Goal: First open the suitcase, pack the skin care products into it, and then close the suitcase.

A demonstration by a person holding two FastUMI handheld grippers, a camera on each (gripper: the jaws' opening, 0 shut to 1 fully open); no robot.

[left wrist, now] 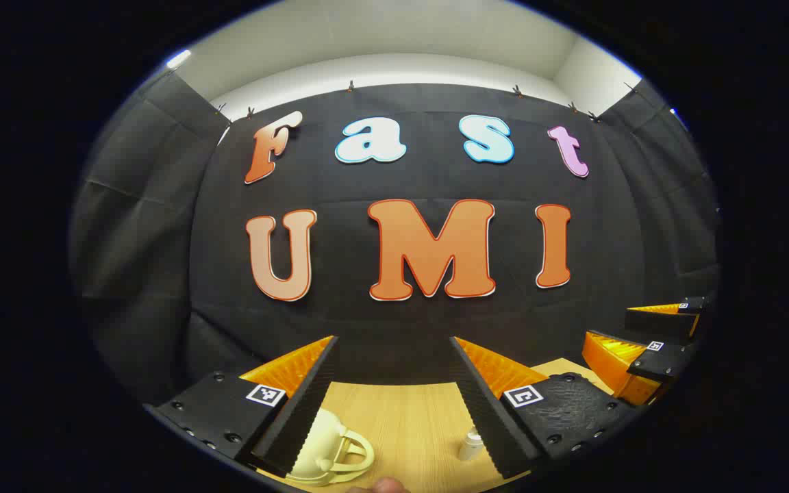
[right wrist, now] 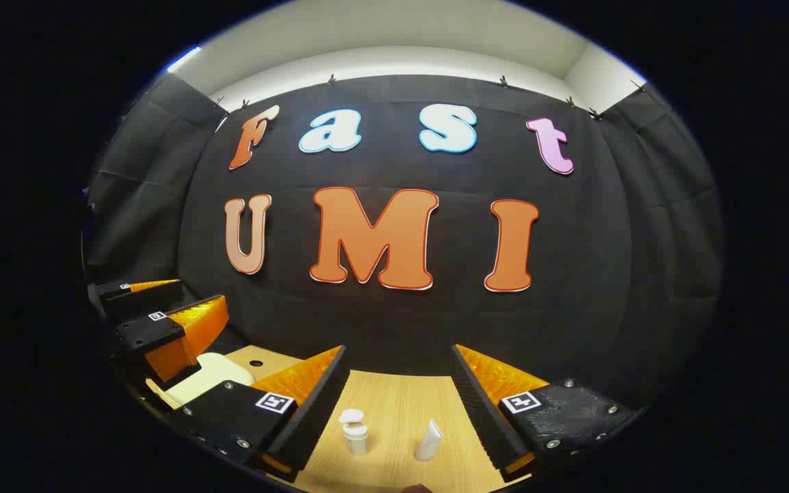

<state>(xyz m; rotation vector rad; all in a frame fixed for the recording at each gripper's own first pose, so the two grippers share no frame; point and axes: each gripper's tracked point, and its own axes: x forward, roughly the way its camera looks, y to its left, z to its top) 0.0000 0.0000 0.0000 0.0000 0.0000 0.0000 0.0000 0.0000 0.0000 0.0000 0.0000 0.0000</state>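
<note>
Two claws held above pale wood-grain bench (left wrist: 408, 418), both spread wide, gripping nothing; left claw (left wrist: 394, 404) frames cream hard-shell suitcase (left wrist: 326, 445) with looped handle, lid down, low left, plus small white bottle (left wrist: 470, 445) by its right finger; right claw (right wrist: 398, 411) frames white flip-cap jar (right wrist: 355, 431) and slim white tube (right wrist: 429, 440), both upright, apart; suitcase corner (right wrist: 209, 376) at its left.

The table (right wrist: 401, 418) is pale yellowish wood with fine straight grain. On it a small jar (right wrist: 355, 433) and a tube (right wrist: 429, 440) are both white. The suitcase (left wrist: 329, 445) is cream, its handle the same shade. Behind them the wall cloth (left wrist: 401, 322) is black, and the ceiling (left wrist: 394, 41) above it off-white.
</note>
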